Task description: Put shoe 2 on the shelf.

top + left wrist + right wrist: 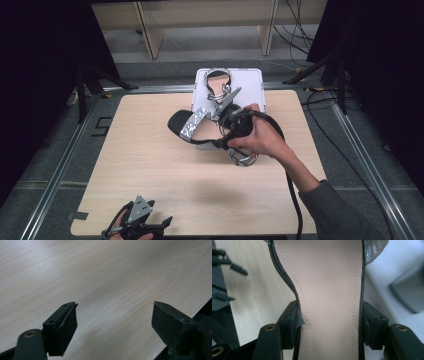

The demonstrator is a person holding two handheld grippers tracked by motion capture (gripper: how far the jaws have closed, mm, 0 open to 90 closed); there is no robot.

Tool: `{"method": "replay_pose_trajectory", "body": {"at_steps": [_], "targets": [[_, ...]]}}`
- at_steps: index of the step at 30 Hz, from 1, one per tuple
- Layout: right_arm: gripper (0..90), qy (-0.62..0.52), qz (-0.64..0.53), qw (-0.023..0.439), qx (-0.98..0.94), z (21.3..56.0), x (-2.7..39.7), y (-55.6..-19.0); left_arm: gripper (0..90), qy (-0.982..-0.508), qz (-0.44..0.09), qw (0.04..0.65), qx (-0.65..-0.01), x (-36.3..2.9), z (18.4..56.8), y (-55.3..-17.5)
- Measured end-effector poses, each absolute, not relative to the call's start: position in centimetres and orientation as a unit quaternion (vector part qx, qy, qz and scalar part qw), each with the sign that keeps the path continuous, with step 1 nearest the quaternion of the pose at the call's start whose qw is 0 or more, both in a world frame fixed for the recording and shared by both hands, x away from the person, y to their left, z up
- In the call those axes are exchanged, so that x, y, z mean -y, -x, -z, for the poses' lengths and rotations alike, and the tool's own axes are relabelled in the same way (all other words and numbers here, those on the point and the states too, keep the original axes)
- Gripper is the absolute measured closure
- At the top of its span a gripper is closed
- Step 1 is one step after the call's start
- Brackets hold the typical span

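The right gripper [231, 119] is held above the middle of the bench [150, 170], its fingers [291, 326] closed against both edges of a sandal [192, 125]. In the right gripper view the sandal's beige insole runs straight up between the two black fingers, each pressed to a dark sole edge at the narrow waist of the shoe. From the high view the sandal hangs clear of the bench, its dark toe end pointing to the left of that view and a silver glitter strap across the forefoot.

A second sandal [218, 85] lies on a white tray [252, 82] at the far edge of the bench, well apart from the lifted one's toe.

The left gripper [142, 225] sits at the near edge of the bench. Its fingers [63, 327] stand wide apart over bare wood, holding nothing.
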State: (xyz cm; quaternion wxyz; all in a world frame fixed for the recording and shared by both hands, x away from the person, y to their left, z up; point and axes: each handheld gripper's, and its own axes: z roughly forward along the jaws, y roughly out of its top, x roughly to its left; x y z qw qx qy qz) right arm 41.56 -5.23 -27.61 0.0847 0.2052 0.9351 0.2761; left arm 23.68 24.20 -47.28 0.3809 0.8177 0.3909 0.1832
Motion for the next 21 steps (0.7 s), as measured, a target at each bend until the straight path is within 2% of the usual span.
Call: {"method": "replay_pose_trajectory", "body": {"at_steps": [3, 4, 6, 11, 13, 14, 16, 19, 21], "targets": [[41.2, -0.212, -0.284, 0.096, -0.93, 26.2, 5.4, -42.2, 20.2, -0.827, -0.19, 0.373, -0.376, -24.5, 47.2, -23.9], [41.2, -0.208, -0.289, 0.104, -0.929, 25.5, 5.6, -42.6, 20.2, -0.815, -0.181, 0.382, -0.396, -24.2, 47.3, -23.6], [41.2, -0.238, -0.302, 0.115, -0.916, 23.0, 6.5, -44.4, 20.2, -0.814, -0.179, 0.385, -0.396, -24.1, 47.3, -23.6], [41.3, -0.309, -0.299, 0.128, -0.893, 20.4, 7.9, -47.6, 20.2, -0.825, -0.187, 0.373, -0.381, -24.3, 47.2, -23.9], [41.3, -0.339, -0.288, 0.135, -0.886, 20.0, 8.5, -49.2, 20.2, -0.834, -0.194, 0.37, -0.362, -24.5, 47.2, -24.1], [41.3, -0.356, -0.282, 0.138, -0.88, 19.9, 8.8, -50.0, 20.2, -0.823, -0.18, 0.373, -0.389, -24.2, 47.2, -23.6], [41.3, -0.389, -0.28, 0.144, -0.866, 20.2, 9.5, -51.6, 20.1, -0.831, -0.192, 0.372, -0.367, -24.4, 47.1, -24.0], [41.3, -0.446, -0.266, 0.135, -0.844, 21.2, 10.3, -53.8, 20.1, -0.816, -0.177, 0.382, -0.396, -24.0, 47.3, -23.5], [41.3, -0.48, -0.245, 0.136, -0.831, 21.9, 10.7, -55.3, 20.2, -0.818, -0.178, 0.388, -0.386, -24.0, 47.3, -23.7]]}}
